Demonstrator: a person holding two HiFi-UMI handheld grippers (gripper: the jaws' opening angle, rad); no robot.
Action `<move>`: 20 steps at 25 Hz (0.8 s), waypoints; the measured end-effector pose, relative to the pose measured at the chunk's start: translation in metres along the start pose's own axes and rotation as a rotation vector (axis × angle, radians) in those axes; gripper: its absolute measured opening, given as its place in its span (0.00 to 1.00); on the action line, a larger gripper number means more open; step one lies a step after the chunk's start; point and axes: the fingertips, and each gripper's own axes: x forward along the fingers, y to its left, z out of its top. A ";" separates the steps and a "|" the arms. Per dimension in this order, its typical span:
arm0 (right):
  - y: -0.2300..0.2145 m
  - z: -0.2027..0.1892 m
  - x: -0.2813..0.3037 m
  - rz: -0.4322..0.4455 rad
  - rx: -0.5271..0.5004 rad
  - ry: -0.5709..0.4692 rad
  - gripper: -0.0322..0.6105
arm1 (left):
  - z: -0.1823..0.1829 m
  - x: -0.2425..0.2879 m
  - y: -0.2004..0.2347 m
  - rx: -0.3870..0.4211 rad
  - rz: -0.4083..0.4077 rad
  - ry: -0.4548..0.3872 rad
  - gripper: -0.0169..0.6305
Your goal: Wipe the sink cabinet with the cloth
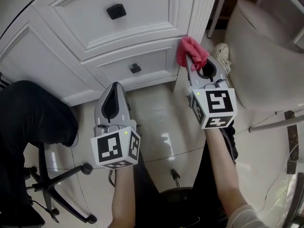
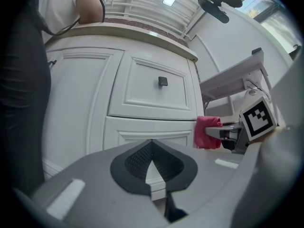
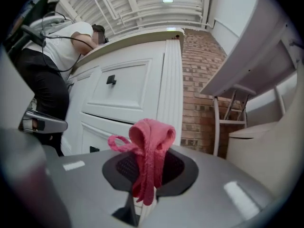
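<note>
Cloth (image 1: 192, 52): pink-red soft fabric, bunched into a folded wad with one loose loop standing out to the side. Right tool (image 1: 195, 61) is clenched on it. In the right gripper view the fabric hangs down between the two closed jaws and bulges above their tips. The wad sits low at the right corner of the sink cabinet (image 1: 142, 30), against or just beside the fluted corner post (image 1: 198, 18); contact cannot be confirmed.

Left tool (image 1: 114, 86) is closed on nothing, its dark ribbed pads (image 2: 135, 158) meeting at the tips. It is held low in front of the lower drawer front (image 1: 152, 61), apart from it.

Cabinet finish: white, painted, with raised rectangular panel mouldings. Each drawer front carries one small dark square knob (image 1: 116, 11).

Floor (image 1: 161, 127): glossy pale tiles showing reflections.
</note>
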 end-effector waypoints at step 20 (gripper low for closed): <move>0.257 -0.013 0.059 0.407 0.038 0.085 0.15 | -0.018 -0.045 0.095 -0.003 0.081 0.023 0.05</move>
